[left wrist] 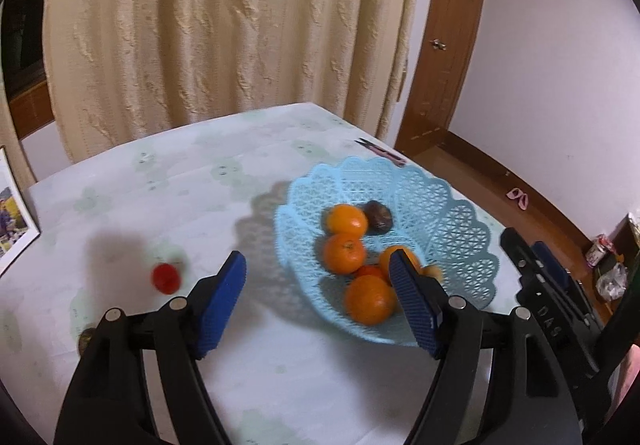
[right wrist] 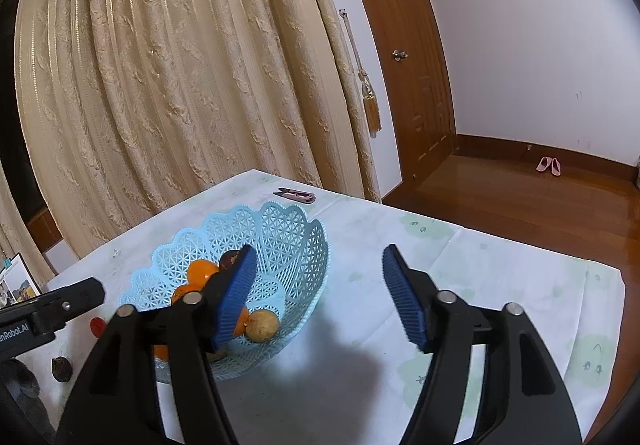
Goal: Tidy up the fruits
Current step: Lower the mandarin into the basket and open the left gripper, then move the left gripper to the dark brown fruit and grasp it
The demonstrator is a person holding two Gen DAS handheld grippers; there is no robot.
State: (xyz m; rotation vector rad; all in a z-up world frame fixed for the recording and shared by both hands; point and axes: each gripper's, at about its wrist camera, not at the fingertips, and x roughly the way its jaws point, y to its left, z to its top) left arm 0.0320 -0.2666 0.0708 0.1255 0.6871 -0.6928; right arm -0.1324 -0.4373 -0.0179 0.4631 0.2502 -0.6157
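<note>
Now, through my left wrist view, my left claw point(left wrist: 316, 281) stands apart with nothing between its pads. The light blue lattice basket point(left wrist: 460, 229) sits ahead and to the right, its near rim behind my right pad, holding several oranges point(left wrist: 347, 220) and a dark brown fruit point(left wrist: 378, 217). A small red fruit point(left wrist: 165, 277) lies loose on the counter point(left wrist: 280, 377), ahead to the left. I judge that one comes next: I should swing left, straddle it squarely and close gently, since it looks soft. My right claw point(left wrist: 548, 265) shows at the right edge, marked "DAS".

Through my right wrist view, my right claw point(right wrist: 316, 291) is also apart and empty, the basket ahead to its left with a tan fruit point(right wrist: 262, 326) inside. Another dark fruit point(right wrist: 61, 368) waits on the counter far left. The left tool reads "nRobot.AI".
</note>
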